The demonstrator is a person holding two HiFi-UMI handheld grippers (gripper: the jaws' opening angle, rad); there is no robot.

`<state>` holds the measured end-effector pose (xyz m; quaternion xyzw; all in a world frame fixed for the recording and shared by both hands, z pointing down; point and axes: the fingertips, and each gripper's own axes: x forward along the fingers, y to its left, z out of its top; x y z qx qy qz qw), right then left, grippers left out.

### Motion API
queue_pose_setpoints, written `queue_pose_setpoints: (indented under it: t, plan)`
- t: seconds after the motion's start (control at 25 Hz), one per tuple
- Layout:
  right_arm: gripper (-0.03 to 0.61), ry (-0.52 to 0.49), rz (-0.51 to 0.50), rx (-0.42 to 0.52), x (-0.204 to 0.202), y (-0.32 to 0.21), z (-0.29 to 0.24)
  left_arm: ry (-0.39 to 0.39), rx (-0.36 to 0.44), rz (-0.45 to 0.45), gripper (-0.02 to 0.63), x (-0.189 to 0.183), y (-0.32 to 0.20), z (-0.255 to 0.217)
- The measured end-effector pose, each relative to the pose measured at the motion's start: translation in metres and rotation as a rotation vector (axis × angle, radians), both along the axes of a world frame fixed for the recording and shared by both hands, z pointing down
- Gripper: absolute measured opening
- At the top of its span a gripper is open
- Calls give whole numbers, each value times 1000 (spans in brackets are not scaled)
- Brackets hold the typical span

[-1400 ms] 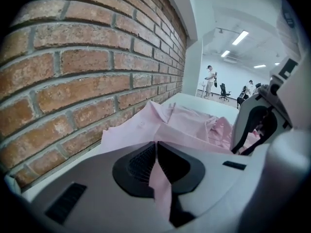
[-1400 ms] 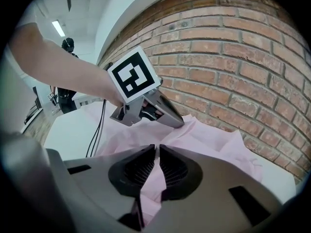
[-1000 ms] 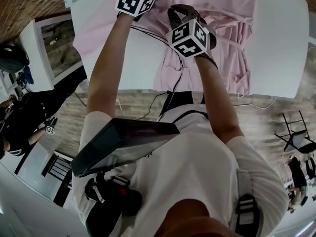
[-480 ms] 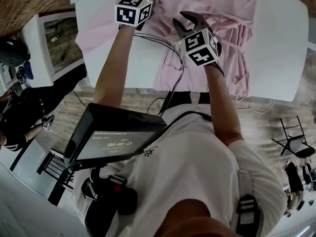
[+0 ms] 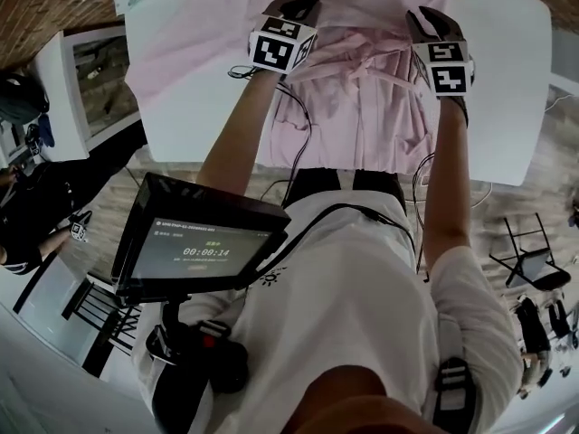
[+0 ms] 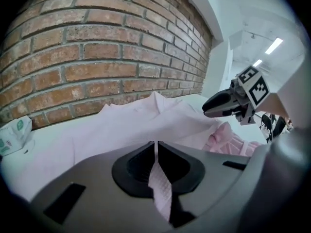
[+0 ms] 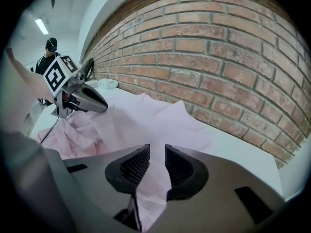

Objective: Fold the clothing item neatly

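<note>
There the pink cloth garment [image 5: 362, 107] lay upper-centre on the white tabletop [image 5: 507, 80], stretched sideways between the left gripper [image 5: 301, 7], pressed tight on a thin edge, and the right gripper [image 5: 422, 16], jaws just eased wider yet pinching a fold.

Even, bright indoor light; strong fisheye distortion, dark vignetted corners.

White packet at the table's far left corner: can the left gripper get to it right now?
Probably not yet: the way over the table to the white packet looks free, but the left gripper is shut on the pink garment.
</note>
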<state>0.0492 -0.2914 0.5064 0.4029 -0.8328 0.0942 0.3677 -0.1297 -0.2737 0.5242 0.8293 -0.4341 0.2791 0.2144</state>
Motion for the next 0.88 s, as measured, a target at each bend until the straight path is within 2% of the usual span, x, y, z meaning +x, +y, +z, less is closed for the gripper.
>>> queue_pose_setpoints:
  t: [0.2,0.32,0.4,0.56,0.68,0.88]
  plan:
    - [98,76,-43,-74,8,-7,35,-98,-88,-40,17,-29,10,29]
    - [98,41,-54,-87,7,-11,41,-104,-105,-75,17,-46,12,35]
    - [98,28,-56,-103,13,-13,40,-114,-112,-97,17,-43,10,35]
    - [98,1,-69,-124,34,-15,41,-168,-74,-91,17,-23,5,36]
    - [98,-28,-106,-120,32,-13,42,-171,-49,-98,17,-25,7,35]
    - [98,-76,-154,-72,38,-8,24,-152,11,-219,17,-39,20,0]
